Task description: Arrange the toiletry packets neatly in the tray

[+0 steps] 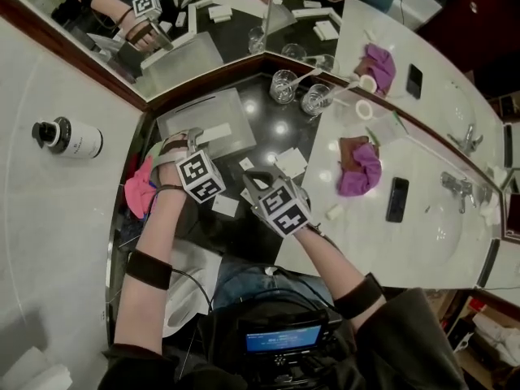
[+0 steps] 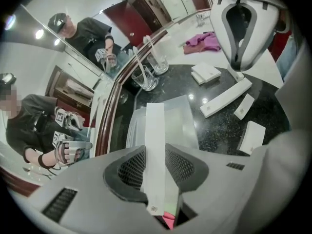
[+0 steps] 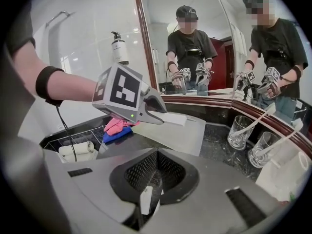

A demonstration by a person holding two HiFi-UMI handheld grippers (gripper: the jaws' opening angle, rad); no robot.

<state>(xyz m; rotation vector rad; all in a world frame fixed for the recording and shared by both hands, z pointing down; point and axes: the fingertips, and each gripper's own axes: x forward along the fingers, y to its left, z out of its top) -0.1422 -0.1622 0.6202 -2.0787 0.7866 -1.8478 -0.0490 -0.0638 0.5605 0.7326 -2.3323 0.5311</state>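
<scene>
My left gripper [image 1: 193, 139] [image 2: 156, 155] is shut on a long white packet [image 2: 156, 130], which sticks out ahead of its jaws over the frosted tray [image 2: 184, 115] [image 1: 199, 114]. In the right gripper view, that gripper [image 3: 163, 115] holds the packet [image 3: 179, 119] just above the tray [image 3: 187, 133]. My right gripper [image 1: 258, 177] [image 3: 153, 179] hovers over the black counter to the right with its jaws shut. A small white packet [image 3: 146, 199] shows in the slit at their base; whether it is pinched I cannot tell. More white packets [image 2: 226, 97] [image 1: 290, 161] lie loose on the counter.
Two glasses [image 1: 284, 85] [image 2: 145, 79] holding sticks stand in the mirror corner behind the tray. A pink cloth [image 1: 140, 189] lies at the counter's left end, near rolled towels [image 3: 78, 150]. A purple cloth [image 1: 360, 173] and a phone [image 1: 397, 199] sit by the sink.
</scene>
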